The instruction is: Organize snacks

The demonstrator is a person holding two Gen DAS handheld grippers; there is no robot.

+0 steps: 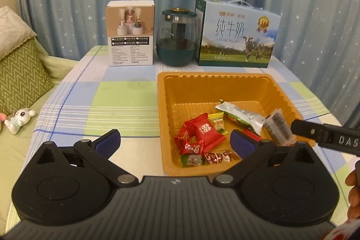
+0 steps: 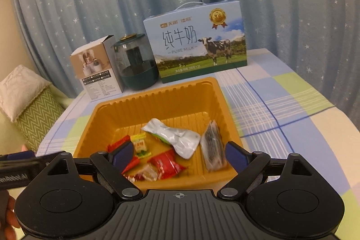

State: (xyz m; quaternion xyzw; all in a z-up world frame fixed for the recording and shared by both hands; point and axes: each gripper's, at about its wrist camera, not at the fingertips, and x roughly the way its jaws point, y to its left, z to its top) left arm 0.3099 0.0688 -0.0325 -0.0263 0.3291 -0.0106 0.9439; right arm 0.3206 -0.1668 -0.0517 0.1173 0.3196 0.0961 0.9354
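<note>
Snacks, red and yellow foil-wrapped sweets, a silver pouch and a clear dark-seeded bar, lay in the ribbed orange plastic tray on the checked surface, and with left gripper and right gripper both spread wide, empty, jaws over the near rim, a clip might have tipped it.

Snacks in orange tray, L gripper agape
</note>
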